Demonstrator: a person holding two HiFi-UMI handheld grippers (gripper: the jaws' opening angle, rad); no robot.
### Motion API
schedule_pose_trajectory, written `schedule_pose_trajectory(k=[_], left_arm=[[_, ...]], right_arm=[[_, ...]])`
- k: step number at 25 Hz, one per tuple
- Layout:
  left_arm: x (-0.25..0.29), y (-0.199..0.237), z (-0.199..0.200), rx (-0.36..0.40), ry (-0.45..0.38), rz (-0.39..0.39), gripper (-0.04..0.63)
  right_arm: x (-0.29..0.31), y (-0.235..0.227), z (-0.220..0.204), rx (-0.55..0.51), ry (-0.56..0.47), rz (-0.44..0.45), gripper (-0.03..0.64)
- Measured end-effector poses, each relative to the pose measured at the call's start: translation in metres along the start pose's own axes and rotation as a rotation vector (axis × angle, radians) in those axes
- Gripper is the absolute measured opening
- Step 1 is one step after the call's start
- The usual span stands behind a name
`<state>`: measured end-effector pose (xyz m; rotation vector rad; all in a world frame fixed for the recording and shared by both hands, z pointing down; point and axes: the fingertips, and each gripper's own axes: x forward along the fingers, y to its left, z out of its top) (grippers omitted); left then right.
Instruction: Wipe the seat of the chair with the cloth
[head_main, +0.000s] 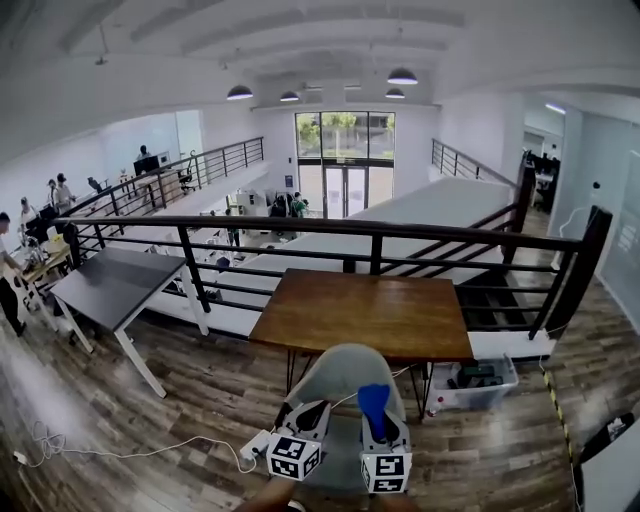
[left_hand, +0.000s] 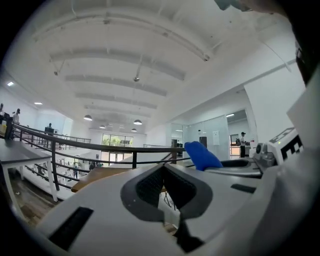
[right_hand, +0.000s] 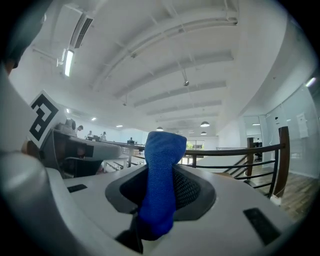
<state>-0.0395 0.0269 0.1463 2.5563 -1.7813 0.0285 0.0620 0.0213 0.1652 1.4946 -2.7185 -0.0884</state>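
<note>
Grips a blue cloth (right_hand: 161, 165) in the right gripper (right_hand: 162, 192), jaws closed onto its folded middle, a rounded end poking out beyond the tips. Shows the left gripper (left_hand: 162, 186) with jaws together and nothing between them. Sets the two side by side at 6 o'clock in the head view, close but apart.

Finds the grey chair (head_main: 340, 372) straight ahead at 12 o'clock, just beyond both sets of tips. Tucks it under a wooden table (head_main: 360, 312), its back seemingly turned toward the grippers. Puts the seat, as a judgement, past the backrest and lower, mostly out of sight.

Runs the cloth's long axis along the jaws, from 6 to 12 o'clock, free end aimed at the chair. Favours the right gripper for the wipe, as holder of the cloth and no farther from the chair than the left. Probably calls for a reach forward and down over the backrest, or first a pull of the chair out from the table by the empty left.
</note>
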Motion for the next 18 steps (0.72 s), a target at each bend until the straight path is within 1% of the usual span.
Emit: schedule_pose_trajectory(k=[2,6,12,18], left_arm=[[0.002,-0.001,-0.003,0.013,0.006,0.003,0.002],[0.001,-0.004,-0.009,0.042,0.028,0.005,0.002],[-0.004,-0.002,-0.017,0.054,0.046,0.015,0.002],[-0.001,-0.006,-0.015,0.068,0.033,0.005,0.002]], right_arm=[[0.002,-0.003,-0.001,-0.007,0.0,-0.001,0.13],[0.003,-0.012,-0.003,-0.064,0.017,-0.02,0.13],[0.003,-0.024,-0.007,-0.068,0.037,-0.041,0.13],[0.001,-0.028,-0.005,-0.05,-0.019,-0.053,0.13]])
